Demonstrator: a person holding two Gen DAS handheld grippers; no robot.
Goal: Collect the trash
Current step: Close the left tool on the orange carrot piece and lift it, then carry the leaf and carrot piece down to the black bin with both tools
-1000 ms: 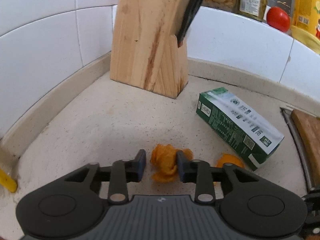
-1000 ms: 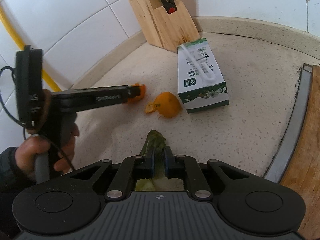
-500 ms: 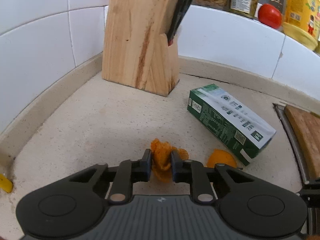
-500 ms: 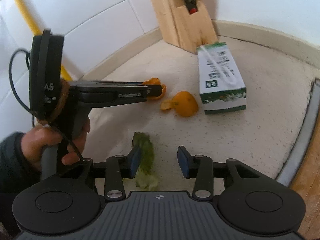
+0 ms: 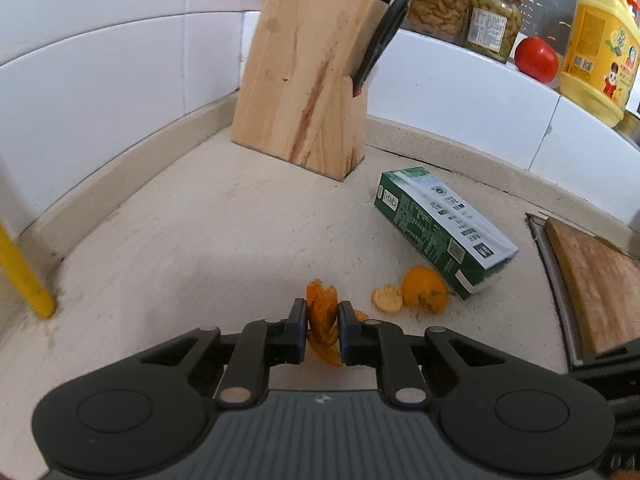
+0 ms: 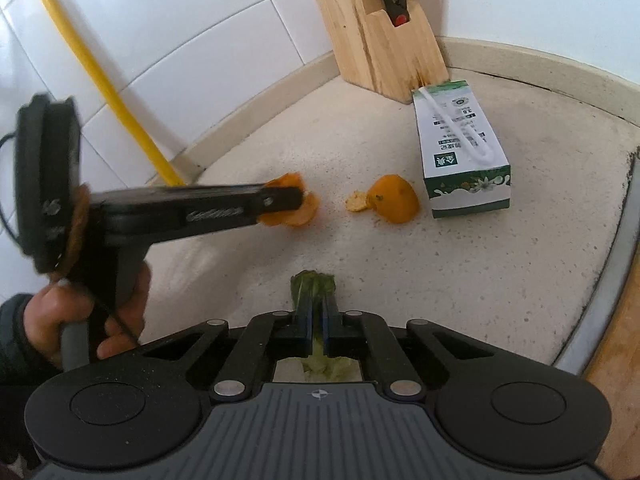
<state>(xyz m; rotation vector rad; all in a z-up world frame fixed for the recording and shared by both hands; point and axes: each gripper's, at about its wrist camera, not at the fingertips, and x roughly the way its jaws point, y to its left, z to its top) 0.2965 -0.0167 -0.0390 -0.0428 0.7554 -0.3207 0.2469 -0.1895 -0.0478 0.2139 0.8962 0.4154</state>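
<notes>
The left gripper (image 5: 322,322) squeezes an orange peel (image 5: 322,312). The right gripper (image 6: 317,320) pinches a green leaf (image 6: 313,285). At two o'clock lie more orange peel (image 6: 394,204) and a milk carton (image 6: 460,148).

Three orange peels (image 5: 322,316) (image 5: 425,289) (image 5: 387,300), one carton (image 5: 442,232), one leaf (image 6: 314,286), two jars (image 5: 438,4) (image 5: 495,20), perhaps one tomato (image 5: 536,59).

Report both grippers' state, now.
Left gripper: shut on the orange peel.
Right gripper: shut on the green leaf scrap.
</notes>
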